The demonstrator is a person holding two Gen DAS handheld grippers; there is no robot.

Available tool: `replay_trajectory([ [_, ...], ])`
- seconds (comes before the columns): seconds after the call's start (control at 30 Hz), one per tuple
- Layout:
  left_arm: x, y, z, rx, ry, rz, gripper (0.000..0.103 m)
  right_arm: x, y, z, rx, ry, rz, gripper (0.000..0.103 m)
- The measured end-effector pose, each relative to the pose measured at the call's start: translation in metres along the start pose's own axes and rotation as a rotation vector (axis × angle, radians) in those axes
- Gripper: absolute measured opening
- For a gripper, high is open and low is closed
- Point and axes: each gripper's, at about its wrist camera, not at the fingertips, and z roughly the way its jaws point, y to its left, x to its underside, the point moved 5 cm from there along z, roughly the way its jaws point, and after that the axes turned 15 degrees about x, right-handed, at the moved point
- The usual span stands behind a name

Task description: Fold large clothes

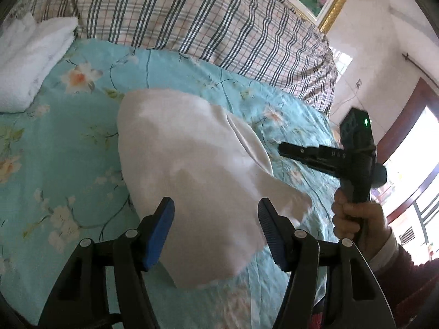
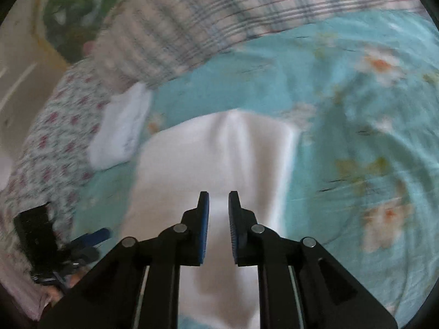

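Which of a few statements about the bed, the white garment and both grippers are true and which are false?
1. The left gripper is open above the white garment. True.
2. The garment lies on a plain red sheet. False: the floral sheet is turquoise.
3. A folded white towel lies near the plaid quilt. True.
4. The right gripper grips the towel. False: its jaws stand slightly apart over the garment, gripping nothing.
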Motion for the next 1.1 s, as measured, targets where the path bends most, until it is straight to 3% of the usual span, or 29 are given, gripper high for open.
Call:
replay_trajectory([
  [0.1, 0.011, 0.0, -0.01, -0.084, 0.006, 0.022, 0.064, 0.013, 0.036, 0.003, -0.097, 0.049, -0.084, 0.015],
  [0.2, 0.022, 0.014, -0.022, -0.11, 0.009, -0.02, 0.064, 0.03, 0.063, 0.006, -0.15, 0.086, -0.162, 0.015],
  [0.33, 0.034, 0.016, -0.032, -0.08, 0.041, -0.034, 0.064, 0.049, 0.081, 0.016, -0.147, 0.115, -0.196, 0.015],
  [0.5, 0.053, -0.002, -0.01, -0.131, 0.083, 0.024, 0.066, 0.046, 0.072, 0.035, -0.08, 0.109, -0.185, 0.015],
  [0.57, 0.058, 0.002, 0.004, -0.249, 0.094, 0.041, 0.065, 0.049, 0.061, 0.047, -0.056, 0.129, -0.16, 0.015],
  [0.63, 0.062, 0.015, 0.012, -0.461, 0.103, 0.053, 0.065, 0.053, 0.054, 0.053, -0.047, 0.139, -0.143, 0.014],
  [0.67, 0.063, 0.025, 0.012, -0.509, 0.087, 0.01, 0.067, 0.056, 0.049, 0.056, -0.043, 0.146, -0.136, 0.014],
  [0.73, 0.065, 0.042, 0.01, -0.497, 0.057, -0.101, 0.073, 0.06, 0.041, 0.059, -0.039, 0.146, -0.12, 0.01],
  [0.87, 0.071, 0.052, 0.006, -0.467, 0.049, -0.161, 0.078, 0.062, 0.034, 0.06, -0.046, 0.144, -0.102, 0.008],
  [0.93, 0.07, 0.044, 0.001, -0.379, 0.042, -0.171, 0.065, 0.06, 0.034, 0.058, -0.036, 0.143, -0.105, 0.008],
  [1.0, 0.068, 0.033, -0.011, -0.288, 0.025, -0.171, 0.059, 0.059, 0.035, 0.054, -0.025, 0.141, -0.112, 0.009],
  [1.1, 0.051, 0.008, -0.038, -0.175, -0.044, -0.124, 0.059, 0.056, 0.038, 0.043, -0.016, 0.131, -0.131, 0.012],
])
